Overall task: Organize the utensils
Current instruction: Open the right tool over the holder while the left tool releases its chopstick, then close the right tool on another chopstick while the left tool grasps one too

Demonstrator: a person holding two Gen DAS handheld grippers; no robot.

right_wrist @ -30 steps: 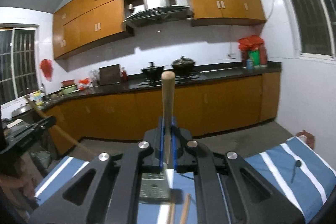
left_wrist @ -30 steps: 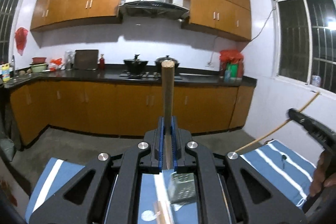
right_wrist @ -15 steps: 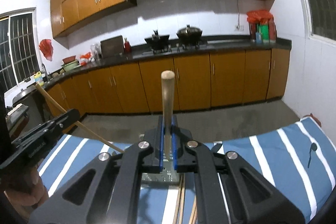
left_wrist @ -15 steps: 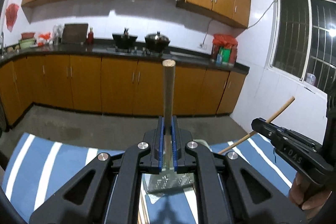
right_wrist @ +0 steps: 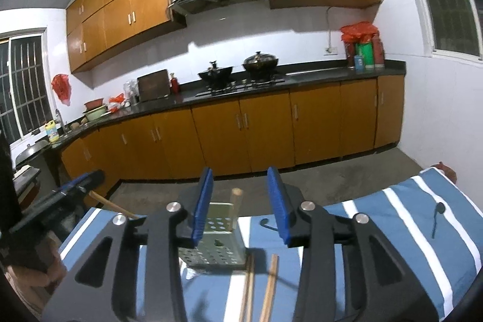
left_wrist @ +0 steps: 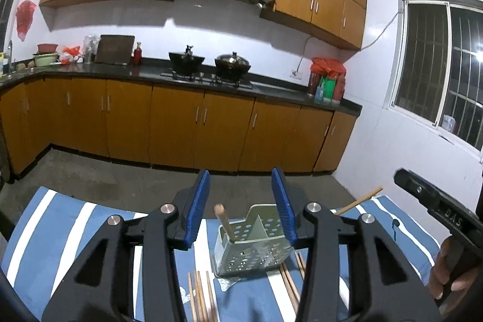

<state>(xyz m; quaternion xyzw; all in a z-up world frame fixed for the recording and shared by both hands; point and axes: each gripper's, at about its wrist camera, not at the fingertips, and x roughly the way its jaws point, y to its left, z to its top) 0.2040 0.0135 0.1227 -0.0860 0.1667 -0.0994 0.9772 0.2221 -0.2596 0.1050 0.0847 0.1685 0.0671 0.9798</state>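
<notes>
A perforated metal utensil holder [left_wrist: 253,240] [right_wrist: 217,231] stands on the blue striped cloth [left_wrist: 75,225]. My left gripper [left_wrist: 240,201] hangs just above it, jaws opening, pads clear of a wooden chopstick [left_wrist: 223,219] that leans in the holder's left compartment. My right gripper [right_wrist: 240,201] is also opening, and its chopstick [right_wrist: 237,201] stands loose between the pads over the holder. Each view shows the other gripper at its edge, the right gripper [left_wrist: 434,210] and the left gripper [right_wrist: 57,201], each with a slanted stick [left_wrist: 359,201] [right_wrist: 111,204] nearby. Loose chopsticks [left_wrist: 199,291] [right_wrist: 268,285] lie in front of the holder.
Two small dark spoons [right_wrist: 437,213] [right_wrist: 267,224] lie on the cloth to the right. A person's hand [left_wrist: 443,273] grips the right tool. Beyond the table are a bare floor and orange kitchen cabinets [left_wrist: 181,125] under a dark counter.
Both grippers sank toward the holder and went from shut on an upright chopstick to open. The two chopsticks were let go and now lean loose at the holder.
</notes>
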